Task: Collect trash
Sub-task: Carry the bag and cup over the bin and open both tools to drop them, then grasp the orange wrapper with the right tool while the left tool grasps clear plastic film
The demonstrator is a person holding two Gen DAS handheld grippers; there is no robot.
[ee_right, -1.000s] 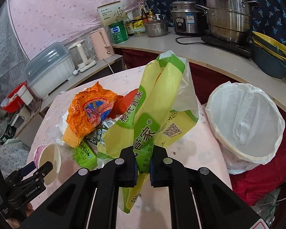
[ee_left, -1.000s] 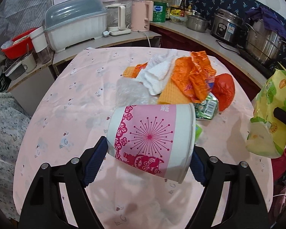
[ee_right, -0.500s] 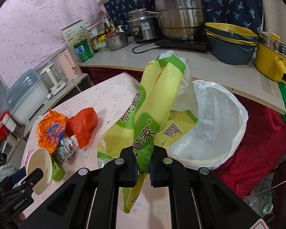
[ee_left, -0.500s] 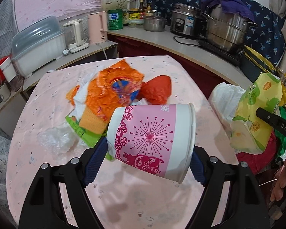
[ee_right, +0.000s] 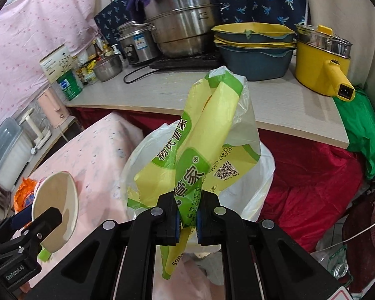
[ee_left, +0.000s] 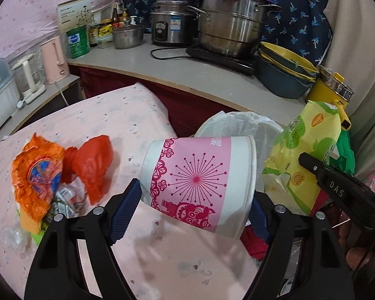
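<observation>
The left claw (ee_left: 195, 207) grips a pink-and-white paper cup (ee_left: 200, 182) lying on its side between the blue pads, the jaws spread wide around its body and the rim turned to the right. The cup hangs above the edge of the table (ee_left: 107, 115), which is covered in a pale pink cloth, and just in front of a bin lined with a white bag (ee_left: 240, 122) standing beside the table.

The right claw (ee_right: 186, 221) is clenched tight on a yellow-and-green plastic wrapper (ee_right: 202, 140), pinching it near its lower part so that most of it stands up above the fingers. In the right wrist view the wrapper sits right over the mouth of the white-lined bin (ee_right: 257, 190); the same view catches the open mouth of the cup (ee_right: 56, 207) at the left.

More trash lies on the table: a crumpled orange wrapper (ee_left: 37, 172), a red plastic bag (ee_left: 92, 162) touching it, and some small bits beneath them (too blurred to name).

Behind, a worktop carries a large steel pot (ee_left: 232, 30), a rice cooker (ee_left: 171, 25), stacked basins (ee_left: 285, 75) and a yellow pot (ee_right: 320, 60).
</observation>
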